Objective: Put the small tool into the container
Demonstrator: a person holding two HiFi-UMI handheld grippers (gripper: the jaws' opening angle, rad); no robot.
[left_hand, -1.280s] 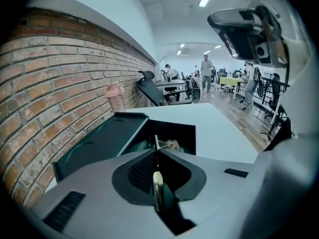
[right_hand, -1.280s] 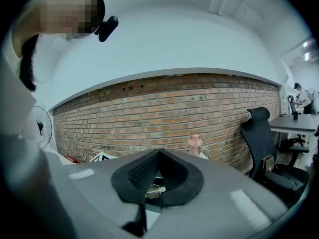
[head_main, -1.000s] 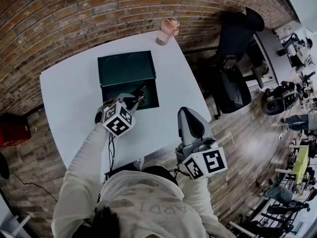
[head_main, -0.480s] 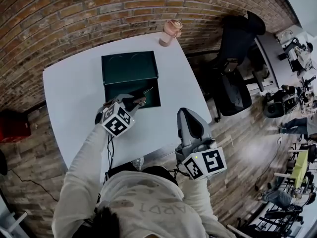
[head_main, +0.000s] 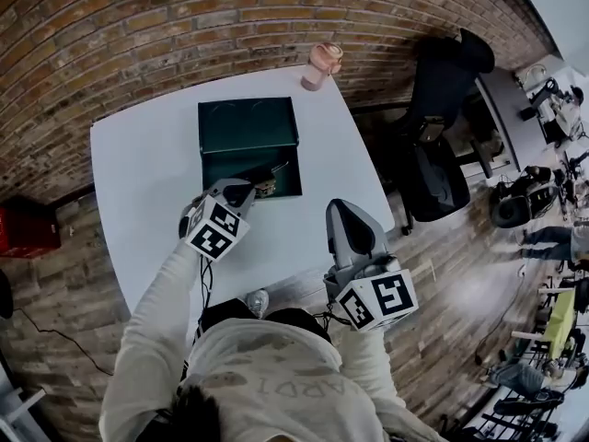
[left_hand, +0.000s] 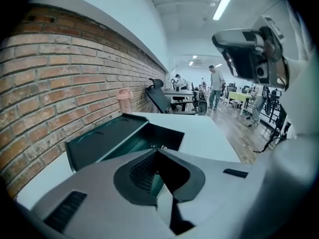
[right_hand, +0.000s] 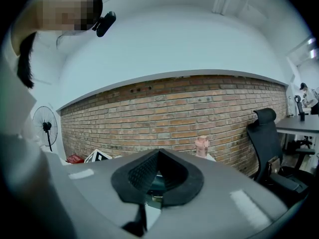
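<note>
Compared with a second ago, the left gripper sits slightly lower in the head view, its marker cube closer to the person. The small tool stays over the near-right part of the container, and the right gripper holds almost the same place.

Head view: a white surface stands before a brick wall. The dark green container lies on it with its lid folded back flat toward the wall and its open compartment toward the person. The left gripper points into that compartment from the near side. The small tool projects from its fingers, one thin end slanting up toward the compartment's right wall. A pink lidded cup stands at the far right corner of the surface, well apart from the container. A black office chair stands on the floor to the right.

Left gripper view: the fingers of the left gripper are closed together, and a small pale tip of the small tool shows just past them against the container's dark interior.

Right gripper view: the right gripper has its fingers pressed together with nothing between them. It faces the brick wall, with the pink lidded cup and the office chair beyond. In the head view it is by the near-right edge of the surface, well apart from the container.
</note>
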